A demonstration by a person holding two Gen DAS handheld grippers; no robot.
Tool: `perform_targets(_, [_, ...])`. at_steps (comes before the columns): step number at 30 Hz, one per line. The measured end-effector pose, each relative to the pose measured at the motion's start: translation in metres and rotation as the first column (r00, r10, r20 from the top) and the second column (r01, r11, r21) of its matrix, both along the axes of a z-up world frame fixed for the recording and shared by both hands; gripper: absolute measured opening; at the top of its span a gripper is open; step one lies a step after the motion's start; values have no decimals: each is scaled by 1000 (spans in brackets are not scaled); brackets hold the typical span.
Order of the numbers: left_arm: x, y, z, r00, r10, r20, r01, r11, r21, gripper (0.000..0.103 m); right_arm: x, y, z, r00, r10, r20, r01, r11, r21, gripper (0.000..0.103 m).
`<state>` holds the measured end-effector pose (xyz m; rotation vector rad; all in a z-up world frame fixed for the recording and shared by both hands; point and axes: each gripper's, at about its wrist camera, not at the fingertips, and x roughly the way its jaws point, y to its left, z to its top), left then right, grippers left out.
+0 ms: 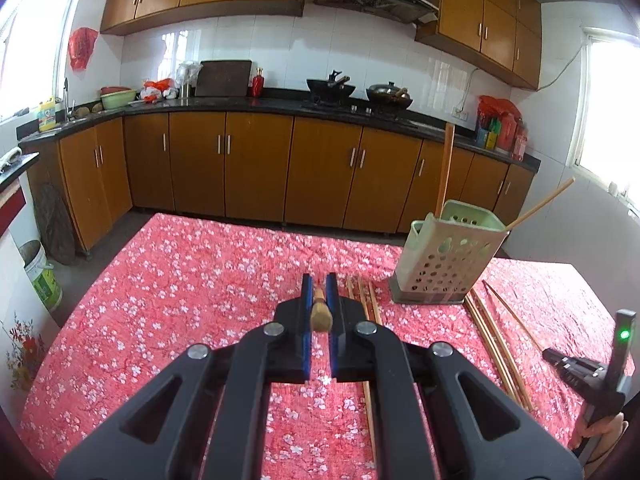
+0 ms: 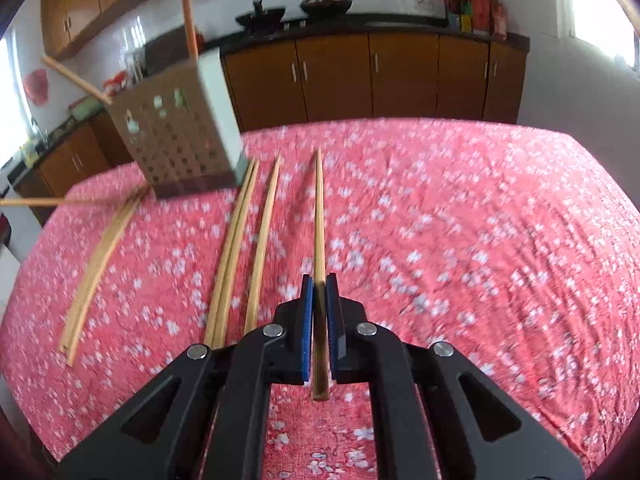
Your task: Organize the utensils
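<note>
My left gripper is shut on a wooden chopstick, seen end-on, above the red floral tablecloth. A pale green perforated utensil holder stands at the right with two chopsticks sticking out of it. My right gripper is shut on a chopstick that points forward over the cloth. Several loose chopsticks lie left of it, beside the holder. The right gripper's body also shows in the left wrist view.
Loose chopsticks lie on the cloth on both sides of the holder. The table's far edge faces brown kitchen cabinets with a black counter. A white bucket stands on the floor at the left.
</note>
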<state>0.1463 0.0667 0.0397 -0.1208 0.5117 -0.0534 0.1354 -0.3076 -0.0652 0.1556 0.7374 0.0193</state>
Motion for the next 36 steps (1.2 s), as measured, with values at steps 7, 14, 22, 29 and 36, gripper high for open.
perform_targets(7, [-1, -1, 19, 999, -8, 46, 8, 1000, -5, 8, -16, -20, 54, 980, -69, 188, 64, 997, 32, 7])
perform_targets(14, [3, 1, 34, 998, -18, 65, 20, 1000, -24, 8, -15, -28, 82, 959, -86, 271, 74, 996, 54, 7])
perform_targets(22, [5, -9, 63, 991, -81, 110, 86, 995, -45, 7, -10, -12, 133, 924, -18, 383, -17, 996, 90, 7])
perform_targets(29, [3, -42, 113, 961, -154, 230, 171, 984, -56, 7, -14, 17, 195, 836, 70, 544, -142, 986, 92, 7])
perform_targets(36, [23, -72, 160, 917, -103, 386, 147, 985, -86, 7, 7, 39, 222, 757, 53, 651, -132, 988, 74, 7])
